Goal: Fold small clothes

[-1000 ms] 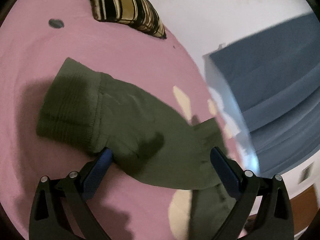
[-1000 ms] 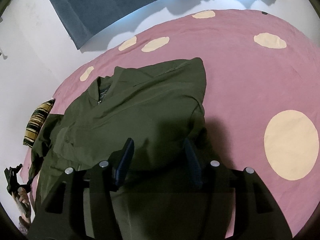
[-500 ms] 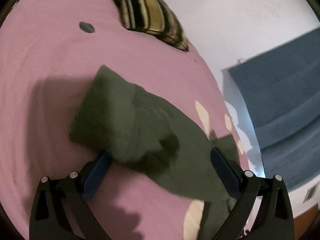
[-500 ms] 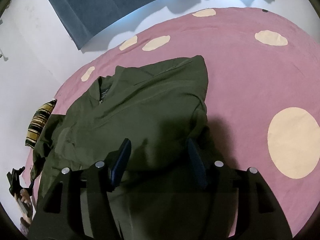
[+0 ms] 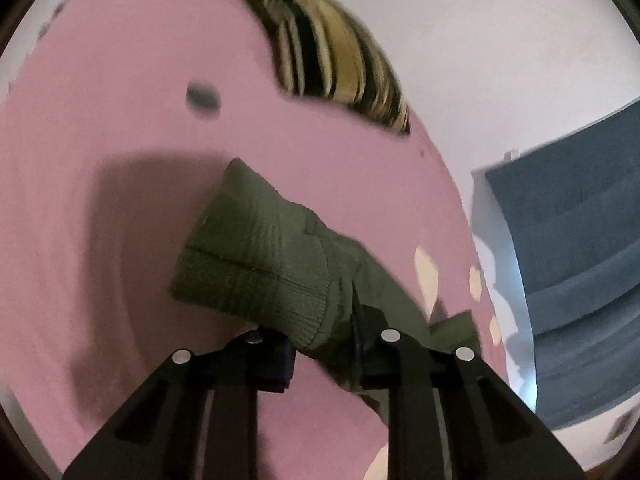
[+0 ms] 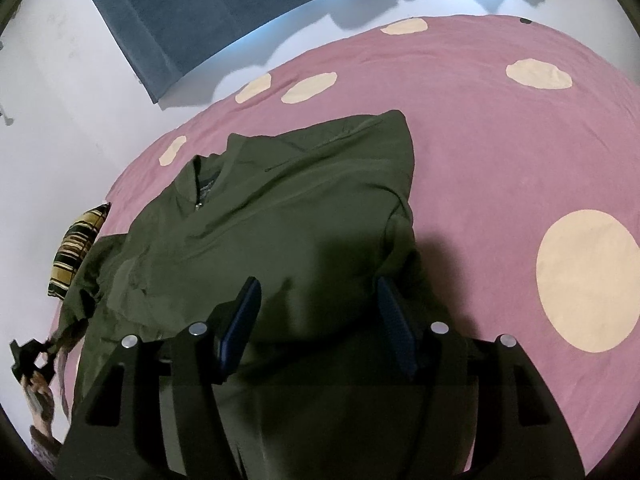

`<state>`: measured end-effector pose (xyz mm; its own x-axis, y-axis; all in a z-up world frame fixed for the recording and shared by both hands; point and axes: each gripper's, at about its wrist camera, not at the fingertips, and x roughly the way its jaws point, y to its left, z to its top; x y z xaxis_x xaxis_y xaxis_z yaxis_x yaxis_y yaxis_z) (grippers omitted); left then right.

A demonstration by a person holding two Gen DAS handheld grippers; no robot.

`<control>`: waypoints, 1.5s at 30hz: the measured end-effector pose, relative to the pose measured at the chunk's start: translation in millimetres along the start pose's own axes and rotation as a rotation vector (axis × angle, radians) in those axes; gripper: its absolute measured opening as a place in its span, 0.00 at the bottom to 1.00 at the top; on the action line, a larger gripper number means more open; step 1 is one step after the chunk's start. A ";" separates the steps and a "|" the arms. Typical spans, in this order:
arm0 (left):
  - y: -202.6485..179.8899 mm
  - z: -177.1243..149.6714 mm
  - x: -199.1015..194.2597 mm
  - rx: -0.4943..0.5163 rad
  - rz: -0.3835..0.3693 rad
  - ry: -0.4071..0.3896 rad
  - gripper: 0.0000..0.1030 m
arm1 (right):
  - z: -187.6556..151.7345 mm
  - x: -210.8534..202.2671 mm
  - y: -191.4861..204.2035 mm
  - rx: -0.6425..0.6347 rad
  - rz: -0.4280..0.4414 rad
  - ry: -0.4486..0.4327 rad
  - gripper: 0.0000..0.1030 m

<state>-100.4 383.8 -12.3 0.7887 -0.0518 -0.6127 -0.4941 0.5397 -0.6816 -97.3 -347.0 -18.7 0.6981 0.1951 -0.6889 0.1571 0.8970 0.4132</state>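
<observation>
A small olive green jacket (image 6: 288,216) lies spread on a pink bedsheet (image 6: 480,128) with cream dots, its zip collar toward the far left. My left gripper (image 5: 322,344) is shut on the jacket's sleeve (image 5: 264,264) near the ribbed cuff and holds it up off the sheet. In the right wrist view my right gripper (image 6: 318,320) is open, its blue pads hovering over the jacket's lower body. The left gripper also shows at the far left of that view (image 6: 28,356) with the sleeve end.
A black and yellow striped pillow (image 5: 328,60) lies at the bed's far edge by the white wall; it also shows in the right wrist view (image 6: 78,256). A blue curtain (image 6: 224,12) hangs behind the bed. A small dark spot (image 5: 204,96) marks the sheet.
My left gripper has closed from wide open onto the sleeve cuff and lifted it. The right gripper has stayed open over the jacket, shifting only slightly.
</observation>
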 end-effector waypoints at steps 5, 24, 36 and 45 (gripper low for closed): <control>-63.9 23.3 -24.2 0.130 0.006 -0.073 0.21 | -0.2 -0.2 1.0 0.004 -0.004 -0.004 0.58; -402.7 -227.5 1.0 0.825 -0.324 0.131 0.17 | 1.6 -9.6 12.9 -0.007 0.036 -0.022 0.58; -393.6 -404.5 104.2 1.046 -0.213 0.439 0.25 | -2.3 4.7 6.3 0.031 0.078 0.025 0.58; -414.3 -428.8 36.1 1.179 -0.427 0.394 0.73 | 0.7 0.0 -4.1 0.099 0.128 0.038 0.58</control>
<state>-24.1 -202.0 76.4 0.5440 -0.5319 -0.6489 0.5389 0.8143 -0.2157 -97.4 -351.0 -20.0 0.6902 0.3220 -0.6480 0.1378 0.8207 0.5545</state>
